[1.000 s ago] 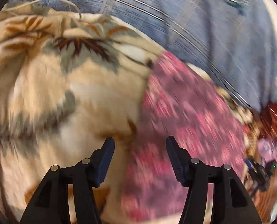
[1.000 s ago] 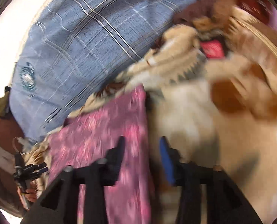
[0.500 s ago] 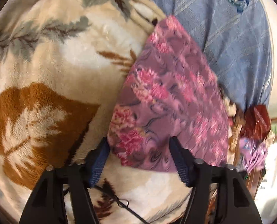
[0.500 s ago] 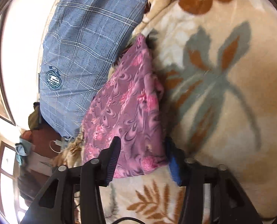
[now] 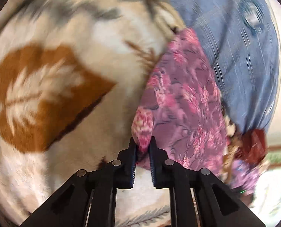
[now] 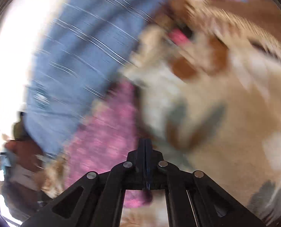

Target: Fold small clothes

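Observation:
A small pink floral cloth (image 5: 184,104) lies on a cream blanket with brown leaves (image 5: 64,94). My left gripper (image 5: 142,143) is at the cloth's near corner. Its jaws are closing, and the bunched corner is pinched between the pads. The right wrist view is heavily blurred. There the cloth (image 6: 106,132) runs left of and under my right gripper (image 6: 145,143), which is shut with its jaws fully together at the cloth's right edge. That edge seems caught between them.
A blue plaid fabric (image 5: 244,66) lies behind the cloth and fills the upper left of the right wrist view (image 6: 74,66). A dark red item (image 5: 254,145) and more pink fabric sit past the blanket's (image 6: 225,123) edge.
Both grippers went from wide open to closed on the pink cloth's near corners. The left one sank toward its corner. The right view swung and blurred.

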The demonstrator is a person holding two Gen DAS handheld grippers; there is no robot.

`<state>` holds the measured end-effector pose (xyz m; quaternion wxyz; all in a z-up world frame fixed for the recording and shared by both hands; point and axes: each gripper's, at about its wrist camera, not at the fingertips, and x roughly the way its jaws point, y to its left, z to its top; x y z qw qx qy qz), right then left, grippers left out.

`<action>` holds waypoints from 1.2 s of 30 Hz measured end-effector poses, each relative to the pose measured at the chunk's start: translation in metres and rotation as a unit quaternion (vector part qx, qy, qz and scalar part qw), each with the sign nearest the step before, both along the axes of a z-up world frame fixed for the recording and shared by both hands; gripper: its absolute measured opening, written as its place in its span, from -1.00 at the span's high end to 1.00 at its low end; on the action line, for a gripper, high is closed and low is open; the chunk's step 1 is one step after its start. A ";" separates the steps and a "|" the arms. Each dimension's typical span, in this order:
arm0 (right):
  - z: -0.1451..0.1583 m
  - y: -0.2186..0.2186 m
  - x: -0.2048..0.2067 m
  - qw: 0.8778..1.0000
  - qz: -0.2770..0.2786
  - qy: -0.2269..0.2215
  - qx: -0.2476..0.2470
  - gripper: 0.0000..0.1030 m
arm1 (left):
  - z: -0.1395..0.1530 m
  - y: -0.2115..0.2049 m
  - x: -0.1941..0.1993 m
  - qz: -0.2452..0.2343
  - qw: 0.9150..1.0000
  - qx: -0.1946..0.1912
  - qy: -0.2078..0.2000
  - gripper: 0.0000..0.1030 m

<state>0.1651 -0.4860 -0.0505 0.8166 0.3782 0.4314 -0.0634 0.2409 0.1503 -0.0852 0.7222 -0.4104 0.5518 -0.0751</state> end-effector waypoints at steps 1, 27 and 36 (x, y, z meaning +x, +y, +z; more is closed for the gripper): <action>-0.001 0.003 -0.007 1.000 0.002 -0.001 -0.015 0.99 | 0.000 0.009 -0.004 0.010 1.000 -0.010 -0.006 0.76; 0.014 0.248 0.049 0.942 0.303 -0.017 -0.142 0.28 | 0.019 -0.021 0.034 -0.080 0.991 0.084 -0.070 0.49; 0.008 0.078 0.022 0.985 0.056 0.035 -0.160 0.05 | 0.012 -0.029 0.025 -0.089 0.991 0.088 -0.051 0.09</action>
